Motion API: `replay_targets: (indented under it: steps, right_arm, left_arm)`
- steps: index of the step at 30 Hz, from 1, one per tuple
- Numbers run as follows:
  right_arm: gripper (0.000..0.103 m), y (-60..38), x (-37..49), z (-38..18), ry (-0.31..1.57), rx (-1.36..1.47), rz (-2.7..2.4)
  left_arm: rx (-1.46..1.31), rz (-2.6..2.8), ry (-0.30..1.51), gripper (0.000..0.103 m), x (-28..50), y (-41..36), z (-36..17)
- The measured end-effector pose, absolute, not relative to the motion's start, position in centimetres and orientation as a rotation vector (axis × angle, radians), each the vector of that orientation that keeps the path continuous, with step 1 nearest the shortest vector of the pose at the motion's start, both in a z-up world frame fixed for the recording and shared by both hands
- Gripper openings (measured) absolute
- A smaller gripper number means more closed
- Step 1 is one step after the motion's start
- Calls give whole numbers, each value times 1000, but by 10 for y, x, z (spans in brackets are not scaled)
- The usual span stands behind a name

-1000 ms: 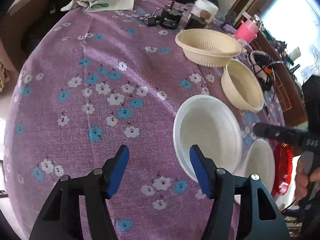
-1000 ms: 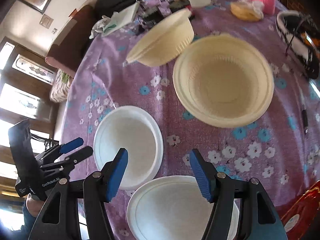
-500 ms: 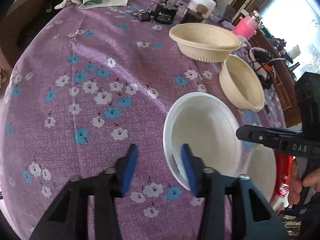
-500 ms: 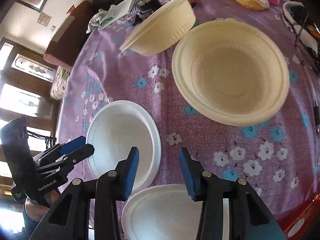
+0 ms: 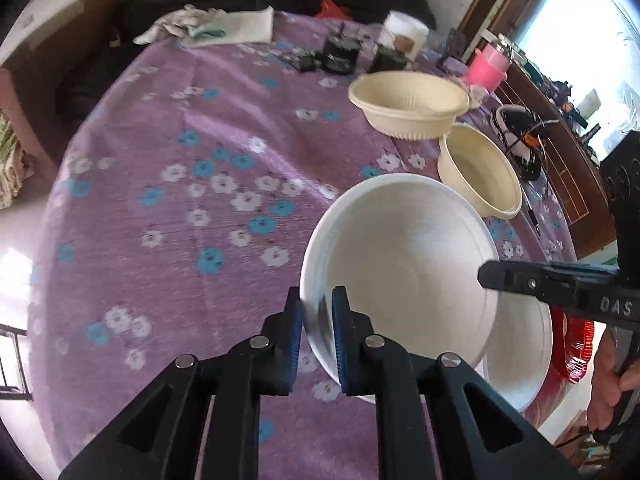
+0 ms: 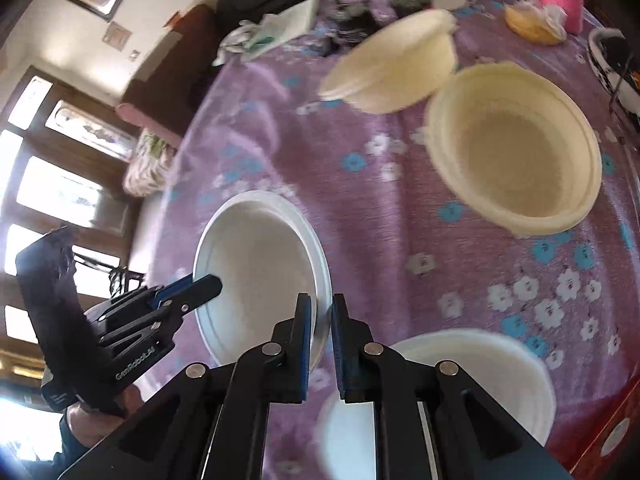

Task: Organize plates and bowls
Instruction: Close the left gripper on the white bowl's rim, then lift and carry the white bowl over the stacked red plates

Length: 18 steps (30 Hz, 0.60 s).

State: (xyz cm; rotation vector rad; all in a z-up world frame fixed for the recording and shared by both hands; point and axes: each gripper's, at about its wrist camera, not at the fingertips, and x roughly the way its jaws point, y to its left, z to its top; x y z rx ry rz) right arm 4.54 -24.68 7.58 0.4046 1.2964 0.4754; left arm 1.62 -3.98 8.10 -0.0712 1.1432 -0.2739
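A white plate (image 5: pixel 400 264) (image 6: pixel 260 264) is held at two sides over the purple flowered tablecloth (image 5: pixel 180 200). My left gripper (image 5: pixel 316 304) is closing its jaws on the plate's left rim, the blue pads pressing on it. My right gripper (image 6: pixel 322 308) closes the same way on the opposite rim. Each gripper shows in the other's view: the right gripper (image 5: pixel 486 276) and the left gripper (image 6: pixel 212 284). A second white plate (image 5: pixel 524 360) (image 6: pixel 480 368) lies partly under the held one. Two cream bowls (image 5: pixel 408 104) (image 5: pixel 480 168) stand further back, seen again as the cream bowls (image 6: pixel 396 68) (image 6: pixel 516 160).
A pink cup (image 5: pixel 488 68), black devices (image 5: pixel 340 54) and a white cloth (image 5: pixel 224 26) sit along the table's far edge. A red item (image 5: pixel 572 344) lies at the near right edge. A person's hand (image 5: pixel 608 392) holds the right gripper.
Both grippers went from wide open to shut on opposite rims of the white plate. The plate now sits a little higher and overlaps the second white plate.
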Motion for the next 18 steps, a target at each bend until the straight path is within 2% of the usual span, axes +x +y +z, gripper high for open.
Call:
replay_targets:
  steps: [9, 14, 18]
  right_arm:
    - [11, -241, -4, 91, 1275, 455, 480]
    - [11, -267, -28, 102, 1263, 475, 457]
    - [12, -298, -39, 109, 1245, 476, 455]
  left_arm:
    - [-67, -318, 1127, 16, -15, -39, 94]
    - [-58, -359, 1088, 16, -23, -69, 108]
    - [-51, -373, 1067, 20, -35, -101, 119]
